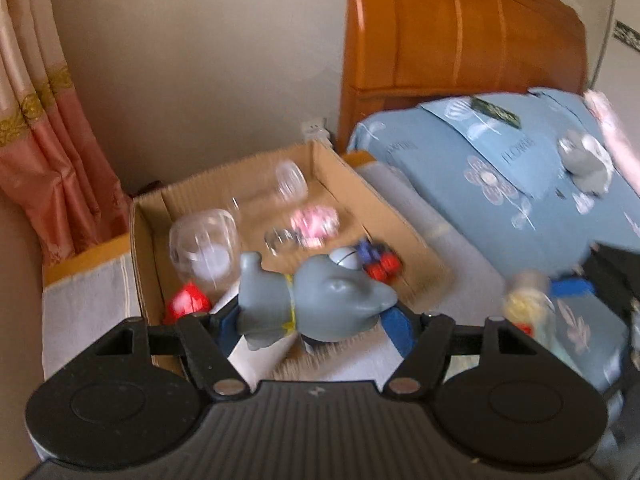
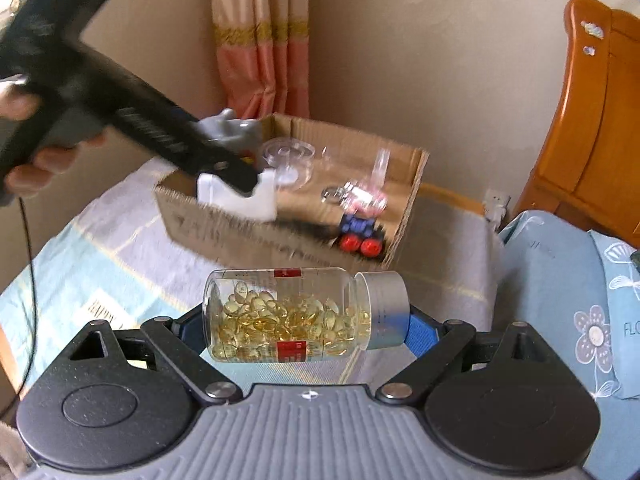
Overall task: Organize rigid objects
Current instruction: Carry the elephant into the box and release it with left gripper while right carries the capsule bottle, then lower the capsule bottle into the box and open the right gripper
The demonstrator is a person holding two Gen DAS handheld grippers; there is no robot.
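Observation:
My left gripper (image 1: 316, 320) is shut on a grey rubber animal toy (image 1: 320, 296), held crosswise between its blue pads above the near edge of an open cardboard box (image 1: 240, 176). In the right wrist view that toy (image 2: 232, 130) shows over the box's (image 2: 248, 232) left corner, in the left gripper (image 2: 228, 148), which a hand holds. My right gripper (image 2: 304, 320) is shut on a clear bottle of yellow capsules (image 2: 288, 312) with a silver cap, lying sideways between the pads, in front of the box. The same bottle (image 1: 528, 304) appears blurred at the right of the left wrist view.
Inside the box lie clear glasses (image 1: 204, 248), a pink item (image 1: 316, 220), a blue toy truck with red wheels (image 2: 360, 236) and a red object (image 1: 188, 302). A blue flowered pillow (image 1: 500, 184) with a grey plush lies to the right. A wooden headboard (image 1: 460, 28) and a pink curtain (image 1: 48, 152) stand behind.

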